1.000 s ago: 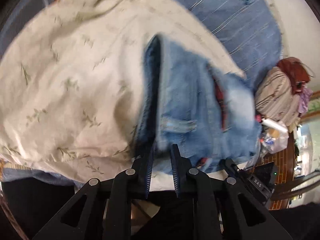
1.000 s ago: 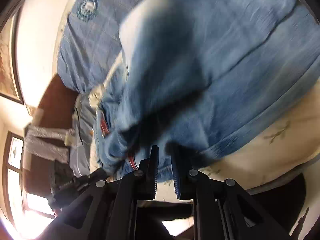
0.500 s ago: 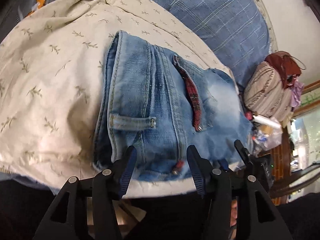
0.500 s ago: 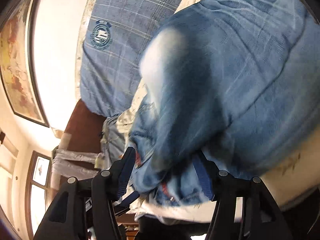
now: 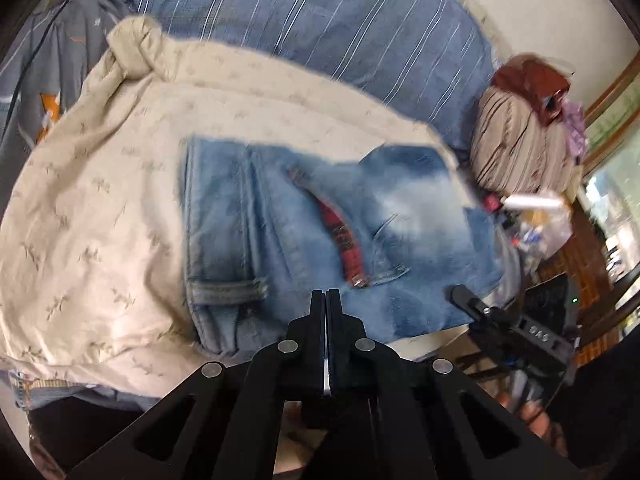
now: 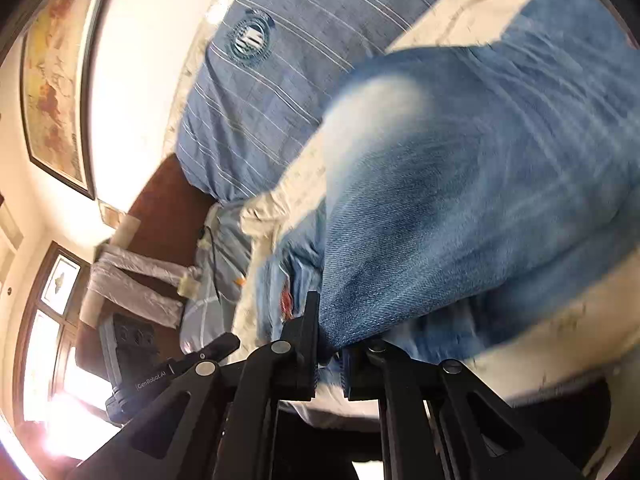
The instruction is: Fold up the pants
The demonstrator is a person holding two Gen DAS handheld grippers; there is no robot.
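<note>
Faded denim pants (image 5: 304,232), matt beige cloth quilt (image 5: 100,200), matt black plastic left gripper (image 5: 326,300)

Faded light-blue jeans (image 5: 320,224) with a red plaid inner strip lie on a cream leaf-sprigged sheet (image 5: 100,208); beyond the jeans, a white-striped blue pillow (image 5: 320,28).

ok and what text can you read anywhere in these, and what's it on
"GenRobot.AI": side of the left gripper
"DAS": side of the right gripper
Round crest on the blue bedding: too blurred to read
Red label in the jeans: too blurred to read
</note>
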